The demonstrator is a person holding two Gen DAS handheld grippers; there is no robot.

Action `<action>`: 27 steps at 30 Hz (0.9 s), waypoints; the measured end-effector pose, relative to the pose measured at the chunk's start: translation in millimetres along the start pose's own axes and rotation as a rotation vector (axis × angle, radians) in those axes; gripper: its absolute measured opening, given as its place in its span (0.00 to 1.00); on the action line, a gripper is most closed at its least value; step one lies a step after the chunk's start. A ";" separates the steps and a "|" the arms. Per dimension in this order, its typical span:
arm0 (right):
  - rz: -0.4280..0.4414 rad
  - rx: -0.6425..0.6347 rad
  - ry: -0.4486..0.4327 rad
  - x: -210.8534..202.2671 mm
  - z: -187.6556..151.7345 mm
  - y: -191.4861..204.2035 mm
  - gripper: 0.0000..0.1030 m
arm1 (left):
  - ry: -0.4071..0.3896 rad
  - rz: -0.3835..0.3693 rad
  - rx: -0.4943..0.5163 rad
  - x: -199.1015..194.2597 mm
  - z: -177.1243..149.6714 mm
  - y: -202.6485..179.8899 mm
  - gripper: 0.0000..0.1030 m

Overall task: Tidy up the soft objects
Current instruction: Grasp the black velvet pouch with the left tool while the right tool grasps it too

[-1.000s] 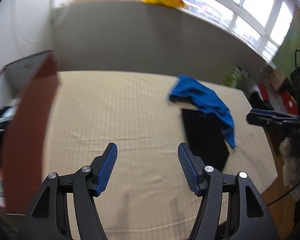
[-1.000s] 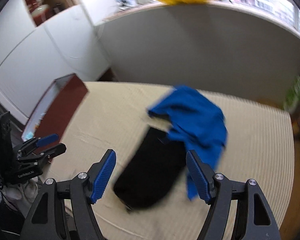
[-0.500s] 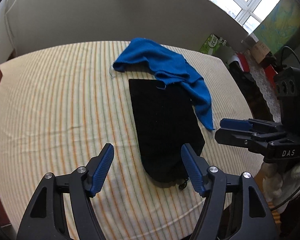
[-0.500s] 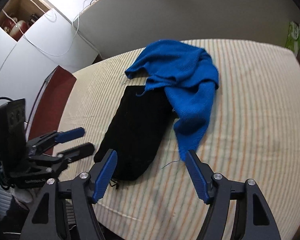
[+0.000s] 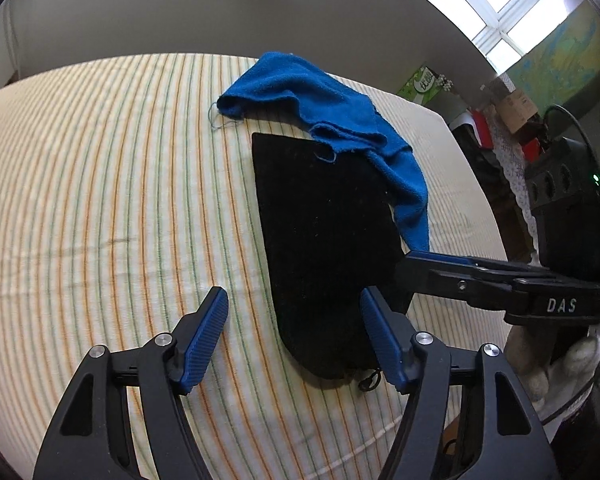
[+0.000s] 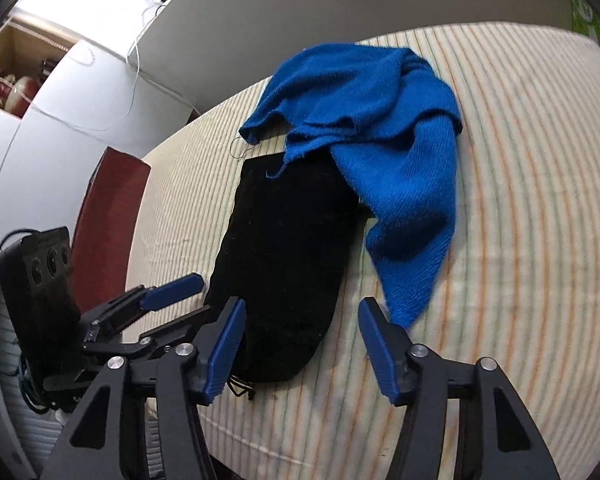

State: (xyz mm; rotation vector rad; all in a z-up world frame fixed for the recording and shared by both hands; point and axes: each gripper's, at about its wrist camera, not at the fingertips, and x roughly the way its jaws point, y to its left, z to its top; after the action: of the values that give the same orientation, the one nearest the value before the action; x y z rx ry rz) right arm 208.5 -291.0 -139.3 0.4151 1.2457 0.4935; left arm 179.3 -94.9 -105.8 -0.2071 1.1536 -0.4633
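A black drawstring pouch (image 5: 324, 240) lies flat on the striped tablecloth (image 5: 112, 184); it also shows in the right wrist view (image 6: 284, 248). A crumpled blue cloth (image 5: 332, 116) overlaps the pouch's far end and trails down its right side, also in the right wrist view (image 6: 384, 120). My left gripper (image 5: 294, 334) is open and empty just above the pouch's near left edge. My right gripper (image 6: 302, 338) is open and empty over the pouch's near end, and shows from the side in the left wrist view (image 5: 408, 270). The left gripper appears in the right wrist view (image 6: 180, 300).
The table's near edge (image 6: 300, 456) runs just below both grippers. A red-brown chair or panel (image 6: 108, 216) stands left of the table. A grey wall (image 5: 180, 12) is behind, with boxes and clutter (image 5: 512, 108) at the far right.
Both grippers have come down and forward toward the pouch's near end, and closer together. The pouch and the blue cloth have not moved. Both jaws stay open.
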 end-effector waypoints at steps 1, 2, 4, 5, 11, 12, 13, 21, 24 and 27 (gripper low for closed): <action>-0.004 -0.004 -0.014 0.8 -1.6 1.7 0.52 | -0.006 0.004 0.005 0.3 -0.4 -0.8 0.64; -0.012 -0.011 -0.026 1.4 -3.3 3.5 0.50 | -0.009 0.004 0.011 1.8 -0.4 -2.7 0.58; -0.020 -0.016 -0.038 3.7 -5.5 6.4 0.38 | -0.008 -0.014 0.012 2.8 -1.2 -5.0 0.43; -0.006 -0.013 -0.024 7.9 -6.7 7.7 0.33 | -0.009 -0.019 0.015 3.8 -1.4 -7.0 0.36; -0.024 -0.031 -0.045 11.4 -8.9 18.7 0.32 | -0.051 0.009 0.061 -1.6 -5.6 -17.9 0.32; -0.026 -0.033 -0.047 10.7 -8.8 19.4 0.32 | -0.056 0.005 0.059 -3.6 -6.2 -17.6 0.32; -0.024 -0.035 -0.050 9.7 -9.1 20.6 0.32 | -0.063 0.005 0.056 -5.9 -6.7 -17.0 0.32; 0.009 -0.074 -0.039 7.9 -15.9 42.3 0.32 | -0.104 -0.003 0.022 -31.3 -16.8 -5.0 0.32; 0.016 -0.107 -0.044 6.7 -17.4 58.3 0.32 | -0.131 0.002 0.009 -45.0 -21.5 -2.0 0.32; 0.020 -0.146 -0.052 4.9 -16.4 76.9 0.32 | -0.171 0.018 0.006 -61.9 -24.9 1.5 0.32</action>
State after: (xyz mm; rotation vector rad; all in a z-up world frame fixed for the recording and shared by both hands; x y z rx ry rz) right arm 184.1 -224.4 -105.2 0.3146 1.1484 0.5836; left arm 136.9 -63.5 -65.1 -0.2267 0.9860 -0.4242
